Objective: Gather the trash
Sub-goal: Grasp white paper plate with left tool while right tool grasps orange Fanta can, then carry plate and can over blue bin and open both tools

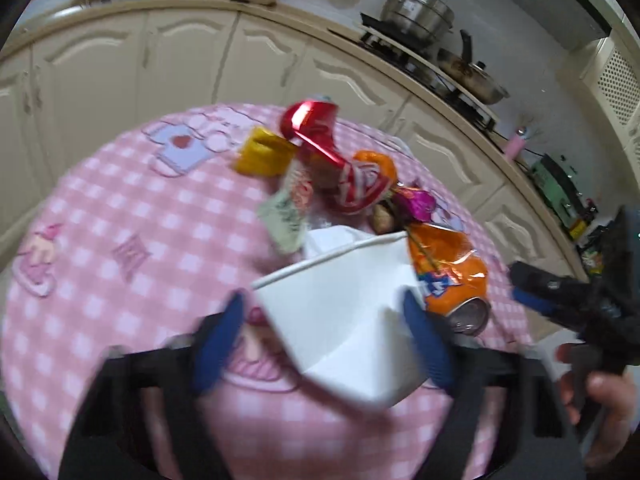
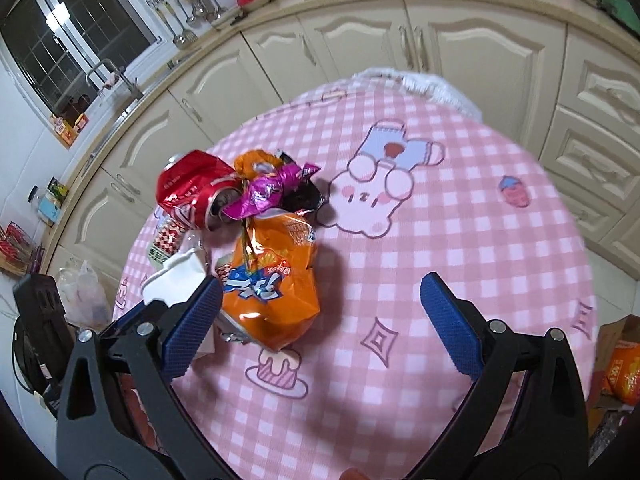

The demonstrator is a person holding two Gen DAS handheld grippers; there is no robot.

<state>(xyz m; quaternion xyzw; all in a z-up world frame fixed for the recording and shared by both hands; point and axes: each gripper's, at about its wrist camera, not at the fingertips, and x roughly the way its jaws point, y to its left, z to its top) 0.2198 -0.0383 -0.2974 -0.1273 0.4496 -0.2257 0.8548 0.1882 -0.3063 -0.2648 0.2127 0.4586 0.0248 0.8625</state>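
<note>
Blue-padded fingers (image 1: 224,344) of my left gripper (image 1: 324,340) sit nearest the lens, 1 on each side of a crumpled white paper cup (image 1: 340,320), which I hold by its body with the rim tilted away from me. The view is motion-blurred, so I cannot say how firm that hold is.

My right gripper (image 2: 320,320) hangs spread wide and holds nothing, above the round surface with its pink checked cloth (image 2: 460,220). Its left finger (image 2: 192,328) lies just beside a crushed orange soda can (image 2: 272,284), which is the nearest loose piece of trash. That can lies ahead and to the left of the gap between my right fingers, with its long axis running roughly away from me, 1 end pointing back at the gripper. I judge the right hand is the one to take it, sliding left so the fingers straddle the can across its short width.

Beyond the orange can the pile crowds together: a magenta foil wrapper (image 2: 264,196) resting against a crushed red can (image 2: 192,196), with white tissue (image 2: 176,276) at the left. A yellow foil packet (image 1: 262,154) lies farther off in the left view. Room is free to the right of the can; the left side is tight, so I would approach from the right.
</note>
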